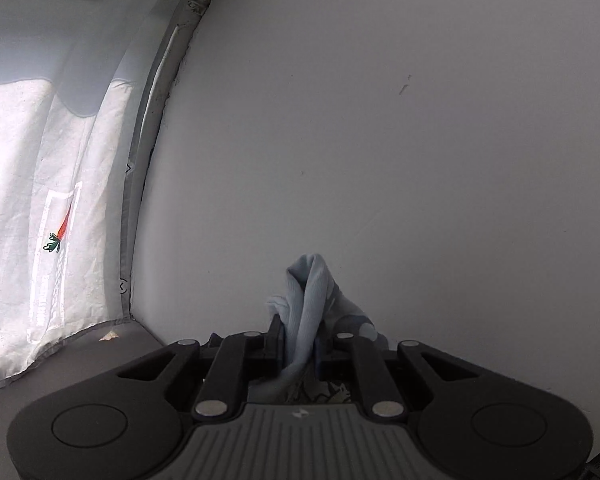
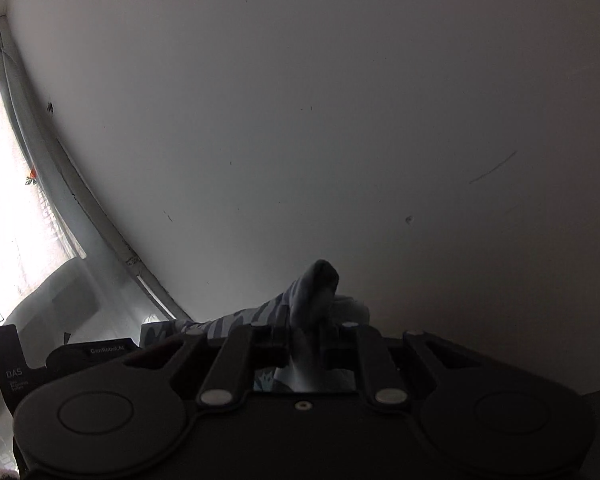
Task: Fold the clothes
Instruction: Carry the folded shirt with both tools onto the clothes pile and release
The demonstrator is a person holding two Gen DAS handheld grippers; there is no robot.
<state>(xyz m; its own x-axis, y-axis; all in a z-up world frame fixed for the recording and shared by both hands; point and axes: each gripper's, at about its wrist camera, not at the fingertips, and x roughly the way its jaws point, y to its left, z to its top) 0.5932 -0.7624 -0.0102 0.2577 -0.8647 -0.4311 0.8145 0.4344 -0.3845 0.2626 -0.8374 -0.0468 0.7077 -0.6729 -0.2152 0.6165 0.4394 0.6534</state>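
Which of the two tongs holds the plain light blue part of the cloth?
The left tongs: the cloth pinched there is plain pale blue, while the right tongs pinch a darker, patterned fold.

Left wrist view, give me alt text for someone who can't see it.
The left tool is shut on a bunched fold of pale blue cloth that sticks up between its fingers, in front of a plain white wall. At far left, a sunlit white curtain with a small carrot print hangs beside a grey window frame.

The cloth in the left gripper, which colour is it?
Pale blue cloth, pinched in the left gripper; the left wrist view shows it best.
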